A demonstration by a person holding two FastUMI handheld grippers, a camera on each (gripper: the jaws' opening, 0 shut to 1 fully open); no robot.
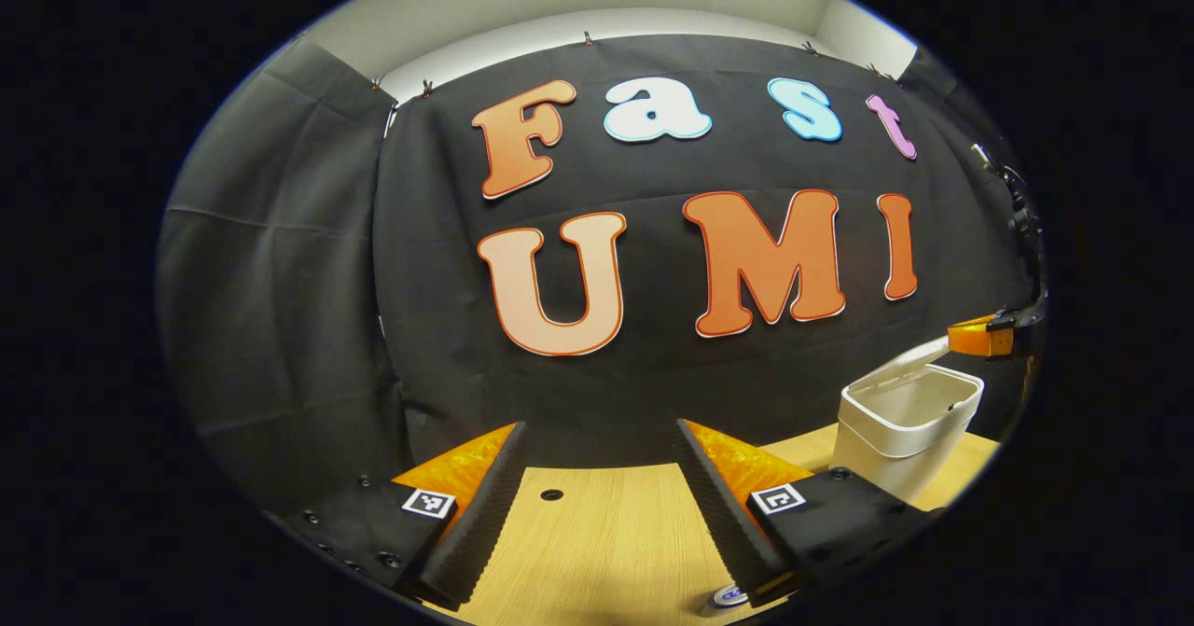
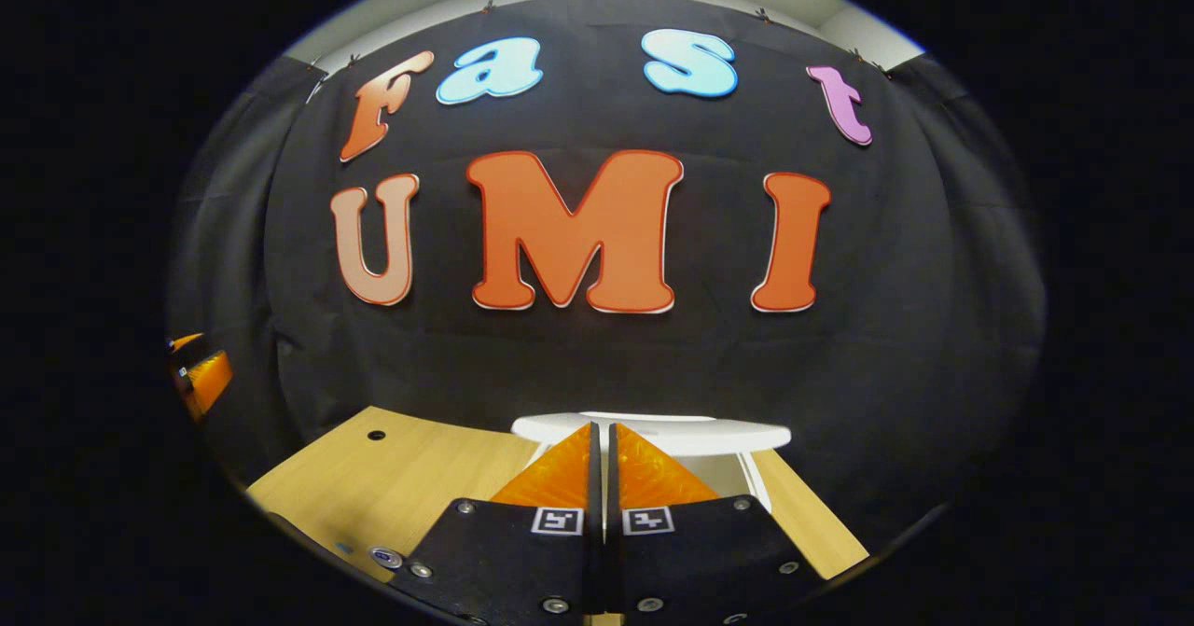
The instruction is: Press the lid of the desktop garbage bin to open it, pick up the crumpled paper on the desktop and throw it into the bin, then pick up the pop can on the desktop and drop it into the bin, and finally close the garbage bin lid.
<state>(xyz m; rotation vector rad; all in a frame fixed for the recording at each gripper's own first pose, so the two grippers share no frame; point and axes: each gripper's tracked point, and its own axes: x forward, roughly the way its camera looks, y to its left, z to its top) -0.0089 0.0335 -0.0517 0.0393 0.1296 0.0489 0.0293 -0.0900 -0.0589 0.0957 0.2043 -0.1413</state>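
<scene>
Wood-grain table [image 1: 606, 533] runs beneath the left tool [image 1: 597, 505], whose two fingers stand wide apart with nothing between them and nothing touching them. At the very bottom edge of the left gripper view, just beside the inner side of that tool's right-hand finger, a small round metallic top with a blue rim [image 1: 728, 596] peeks up; it is too cut off to tell for sure what it is. A small dark hole [image 1: 551, 494] sits in the table surface ahead of the open fingers.

Farther off to the right in the same view stands the white garbage bin [image 1: 895, 439] on the table, its lid [image 1: 900, 360] tilted up and the inside open. Just above the raised lid, at the view's right edge, the right tool [image 1: 975, 337] pokes in from the side, its tip near the lid; contact cannot be judged from here.

From the right gripper view, the right tool [image 2: 603, 458] has its fingers pressed together with only a thin slit left and nothing held. Right beyond their tips lies the bin's white lid [image 2: 709, 435], seen edge-on as a flat pale band, with the bin's wall [image 2: 746, 481] below it. Whether the tips touch the lid is not clear. At the far left edge a part of the left tool [image 2: 201, 374] shows. Black cloth [image 2: 895, 346] hangs behind the table.
</scene>
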